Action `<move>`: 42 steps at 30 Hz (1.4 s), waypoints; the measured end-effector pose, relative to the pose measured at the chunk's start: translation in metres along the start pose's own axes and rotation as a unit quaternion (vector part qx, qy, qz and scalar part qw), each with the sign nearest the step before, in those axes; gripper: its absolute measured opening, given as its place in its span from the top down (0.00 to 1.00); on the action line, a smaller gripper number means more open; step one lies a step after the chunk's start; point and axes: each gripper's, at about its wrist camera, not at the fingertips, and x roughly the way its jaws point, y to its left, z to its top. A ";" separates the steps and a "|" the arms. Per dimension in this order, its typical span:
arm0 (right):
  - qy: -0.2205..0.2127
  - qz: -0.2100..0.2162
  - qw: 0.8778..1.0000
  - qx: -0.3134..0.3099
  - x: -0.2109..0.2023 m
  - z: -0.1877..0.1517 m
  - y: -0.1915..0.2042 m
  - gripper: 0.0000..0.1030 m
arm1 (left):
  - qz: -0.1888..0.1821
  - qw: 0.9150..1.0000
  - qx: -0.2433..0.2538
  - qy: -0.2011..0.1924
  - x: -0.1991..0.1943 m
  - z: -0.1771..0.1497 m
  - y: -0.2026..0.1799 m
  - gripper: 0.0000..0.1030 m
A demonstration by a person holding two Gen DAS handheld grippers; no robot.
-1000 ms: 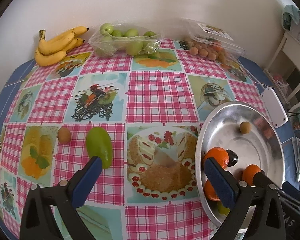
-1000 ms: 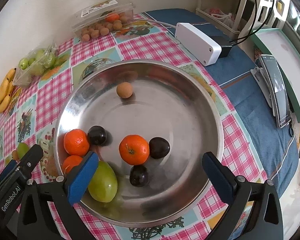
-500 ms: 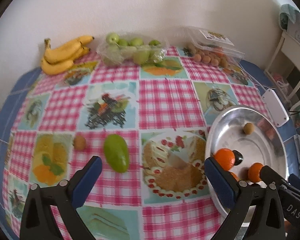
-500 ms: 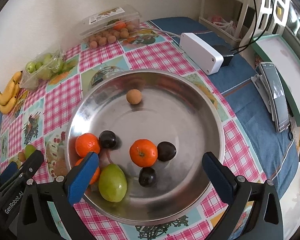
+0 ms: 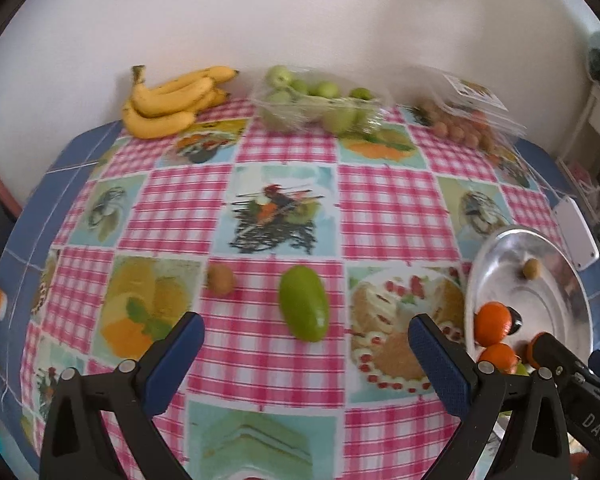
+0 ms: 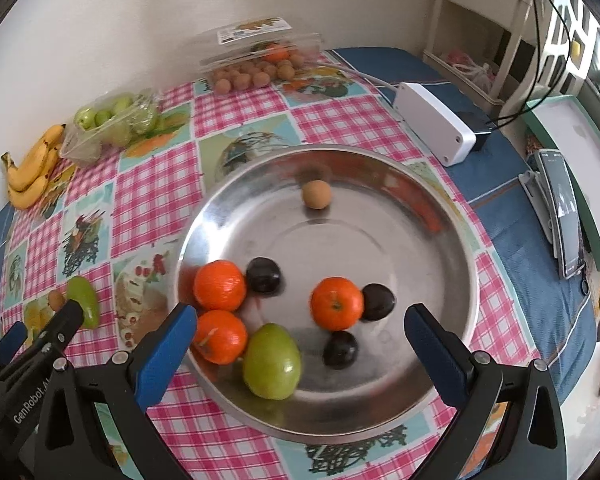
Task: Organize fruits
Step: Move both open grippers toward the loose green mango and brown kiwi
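A green mango [image 5: 303,302] and a small brown kiwi [image 5: 220,279] lie on the checked tablecloth, just ahead of my open, empty left gripper [image 5: 306,354]. A steel bowl [image 6: 440,216] holds three oranges [image 6: 219,285], three dark plums [image 6: 263,274], a green mango [image 6: 272,361] and a small brown fruit [image 6: 317,194]. My right gripper [image 6: 300,348] is open and empty above the bowl's near rim. The bowl also shows in the left wrist view [image 5: 568,268] at the right.
Bananas [image 5: 168,100], a bag of green apples [image 5: 320,100] and a clear box of small brown fruits [image 5: 468,120] line the wall. A white box [image 6: 434,122], a phone [image 6: 566,216] and a tray [image 6: 580,140] lie right of the bowl.
Both grippers have drawn back and upward from the table. In the left wrist view the mango and kiwi have shifted toward the centre between the fingers. Both stay open.
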 end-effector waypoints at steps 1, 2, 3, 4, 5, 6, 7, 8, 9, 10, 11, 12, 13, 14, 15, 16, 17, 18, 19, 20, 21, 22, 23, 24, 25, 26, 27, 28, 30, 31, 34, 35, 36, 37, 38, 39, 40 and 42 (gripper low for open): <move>0.000 0.000 1.000 -0.003 0.000 0.000 0.003 0.00 | 0.001 1.000 -0.005 0.000 0.000 0.000 0.005 0.00; 0.000 0.001 1.000 -0.007 -0.001 -0.001 0.008 0.00 | 0.003 1.000 -0.008 0.001 0.000 0.000 0.010 0.00; 0.000 0.001 1.000 -0.009 -0.001 -0.001 0.011 0.00 | 0.007 1.000 -0.011 0.003 0.000 0.000 0.014 0.00; 0.000 0.002 1.000 -0.012 -0.001 -0.002 0.015 0.00 | 0.012 1.000 -0.014 0.004 0.001 -0.001 0.019 0.00; 0.001 0.002 1.000 -0.016 -0.001 -0.003 0.019 0.00 | 0.015 1.000 -0.015 0.005 0.001 -0.001 0.023 0.00; 0.001 0.003 1.000 -0.017 -0.001 -0.003 0.022 0.00 | 0.018 1.000 -0.016 0.004 0.001 -0.001 0.027 0.00; 0.000 0.004 1.000 -0.019 -0.002 -0.004 0.026 0.00 | 0.021 1.000 -0.018 0.002 0.000 -0.001 0.032 0.00; 0.000 0.006 1.000 -0.021 -0.002 -0.004 0.030 0.00 | 0.024 1.000 -0.020 0.001 -0.001 -0.001 0.037 0.00; 0.000 0.006 1.000 -0.023 -0.001 -0.005 0.034 0.00 | 0.028 0.999 -0.022 0.000 -0.002 -0.001 0.042 0.00; 0.000 0.008 1.000 -0.025 -0.002 -0.005 0.039 0.00 | 0.029 0.999 -0.026 -0.002 -0.003 -0.001 0.048 0.00; 0.001 0.010 1.000 -0.028 -0.002 -0.006 0.044 0.00 | 0.030 0.999 -0.030 -0.003 -0.004 0.000 0.054 0.00; 0.001 0.011 0.999 -0.033 -0.002 -0.006 0.048 0.00 | 0.030 0.999 -0.036 -0.002 -0.004 0.000 0.061 0.00; 0.001 0.013 0.999 -0.038 -0.002 -0.007 0.054 0.00 | 0.032 0.999 -0.043 -0.001 -0.004 0.000 0.067 0.00; 0.002 0.014 0.999 -0.042 -0.002 -0.008 0.057 0.00 | 0.033 0.998 -0.048 0.002 -0.004 0.000 0.073 0.00; 0.002 0.015 0.999 -0.047 -0.002 -0.009 0.062 0.00 | 0.037 0.998 -0.054 0.005 -0.003 0.000 0.081 0.00; 0.002 0.017 0.999 -0.051 -0.002 -0.010 0.069 0.00 | 0.040 0.998 -0.057 0.008 -0.002 0.000 0.086 0.00; 0.002 0.018 0.998 -0.054 -0.003 -0.011 0.072 0.00 | 0.044 0.997 -0.061 0.010 -0.001 0.000 0.091 0.00; 0.002 0.020 0.998 -0.057 -0.003 -0.012 0.077 0.00 | 0.050 0.997 -0.065 0.012 0.000 0.000 0.097 0.00; 0.003 0.022 0.998 -0.062 -0.002 -0.014 0.083 0.00 | 0.056 0.996 -0.070 0.013 0.000 -0.001 0.103 0.00; 0.004 0.024 0.997 -0.067 -0.002 -0.014 0.088 0.00 | 0.059 0.995 -0.075 0.014 0.000 -0.001 0.109 0.00; 0.005 0.026 0.997 -0.072 -0.002 -0.016 0.094 0.00 | 0.061 0.995 -0.079 0.016 0.001 -0.002 0.115 0.00; 0.006 0.029 0.996 -0.079 -0.001 -0.017 0.101 0.00 | 0.061 0.994 -0.085 0.020 0.003 -0.002 0.121 0.00; 0.007 0.030 0.996 -0.085 0.000 -0.019 0.107 0.00 | 0.059 0.994 -0.089 0.023 0.004 -0.003 0.126 0.00; 0.008 0.030 0.996 -0.089 0.000 -0.020 0.113 0.00 | 0.057 0.994 -0.094 0.024 0.005 -0.004 0.131 0.00; 0.009 0.031 0.995 -0.092 0.001 -0.021 0.117 0.00 | 0.055 0.993 -0.099 0.025 0.006 -0.004 0.136 0.00; 0.010 0.033 0.995 -0.096 0.002 -0.022 0.122 0.00 | 0.053 0.993 -0.103 0.025 0.007 -0.005 0.141 0.00; 0.011 0.034 0.994 -0.099 0.002 -0.024 0.127 0.00 | 0.052 0.993 -0.107 0.023 0.007 -0.005 0.145 0.00; 0.011 0.036 0.994 -0.102 0.002 -0.024 0.131 0.00 | 0.053 0.992 -0.112 0.021 0.007 -0.006 0.150 0.00; 0.012 0.040 0.993 -0.111 0.003 -0.026 0.140 0.00 | 0.058 0.991 -0.118 0.019 0.007 -0.006 0.158 0.00; 0.012 0.042 0.992 -0.117 0.003 -0.027 0.146 0.00 | 0.060 0.991 -0.120 0.018 0.007 -0.006 0.162 0.00; 0.012 0.050 0.990 -0.132 0.003 -0.032 0.161 0.00 | 0.063 0.990 -0.127 0.013 0.007 -0.007 0.173 0.00; 0.012 0.053 0.989 -0.135 0.003 -0.033 0.164 0.00 | 0.064 0.990 -0.127 0.011 0.007 -0.007 0.176 0.00; 0.012 0.055 0.989 -0.138 0.003 -0.034 0.168 0.00 | 0.064 0.990 -0.129 0.009 0.007 -0.008 0.179 0.00; 0.012 0.060 0.988 -0.143 0.003 -0.036 0.172 0.00 | 0.065 0.989 -0.132 0.006 0.006 -0.008 0.182 0.00; 0.011 0.063 0.987 -0.146 0.003 -0.037 0.175 0.00 | 0.065 0.989 -0.133 0.004 0.006 -0.008 0.184 0.00; 0.011 0.068 0.986 -0.151 0.004 -0.038 0.179 0.00 | 0.060 0.989 -0.135 0.001 0.007 -0.009 0.187 0.00; 0.011 0.068 0.986 -0.154 0.004 -0.038 0.181 0.00 | 0.055 0.989 -0.137 0.000 0.007 -0.008 0.189 0.00; 0.008 0.070 0.985 -0.158 0.005 -0.040 0.184 0.00 | 0.039 0.989 -0.143 0.000 0.010 -0.008 0.192 0.00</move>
